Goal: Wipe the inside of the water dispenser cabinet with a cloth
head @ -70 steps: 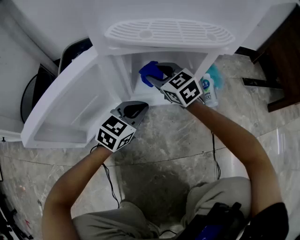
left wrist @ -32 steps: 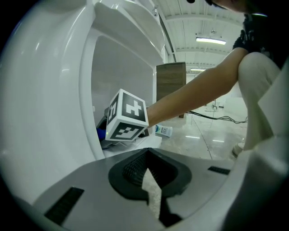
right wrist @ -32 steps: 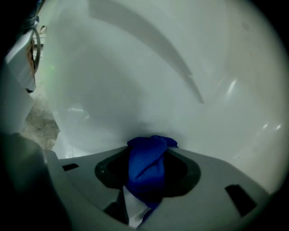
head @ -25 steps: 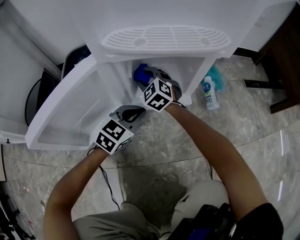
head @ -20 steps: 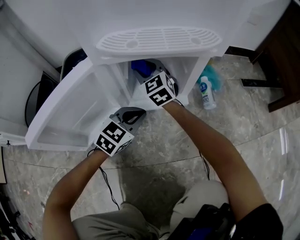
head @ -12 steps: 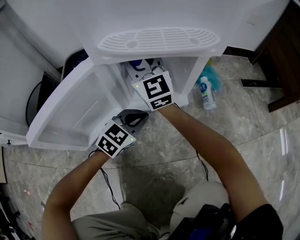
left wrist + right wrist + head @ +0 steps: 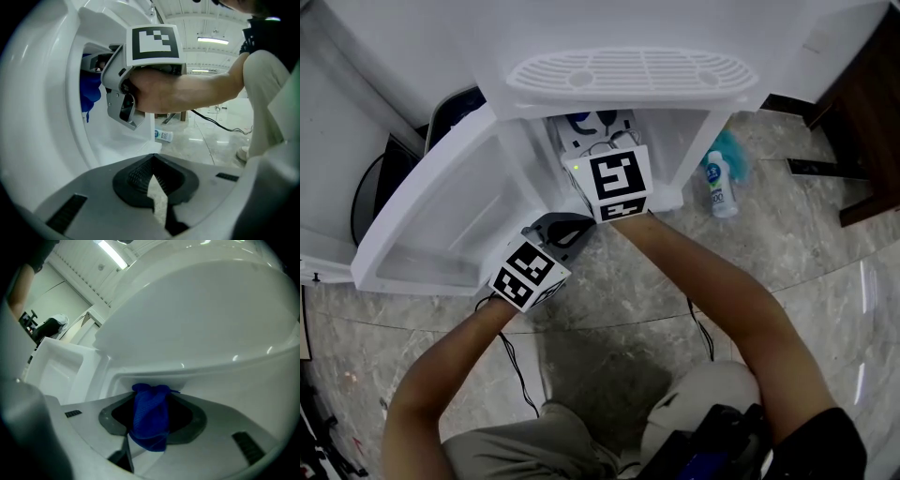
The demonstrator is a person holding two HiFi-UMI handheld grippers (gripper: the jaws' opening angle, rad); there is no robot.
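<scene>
The white water dispenser's cabinet (image 7: 689, 141) stands with its door (image 7: 441, 216) swung out to the left. My right gripper (image 7: 151, 397) reaches into the upper part of the cabinet, shut on a bunched blue cloth (image 7: 150, 418) that presses against the white inner wall just under the top. In the head view only its marker cube (image 7: 619, 186) and a bit of the blue cloth (image 7: 577, 121) show below the drip tray (image 7: 637, 70). My left gripper (image 7: 564, 228) hovers outside, low by the door, shut and empty; the left gripper view shows its jaws together (image 7: 153, 180).
A small plastic bottle (image 7: 716, 184) lies on the marble floor right of the dispenser, with a teal object (image 7: 732, 148) behind it. Dark wooden furniture (image 7: 870, 122) stands at the far right. Cables (image 7: 519, 364) trail across the floor near my legs.
My right gripper has risen inside the cabinet with the cloth and rolled, so its marker cube now faces up. The left gripper has stayed put.
</scene>
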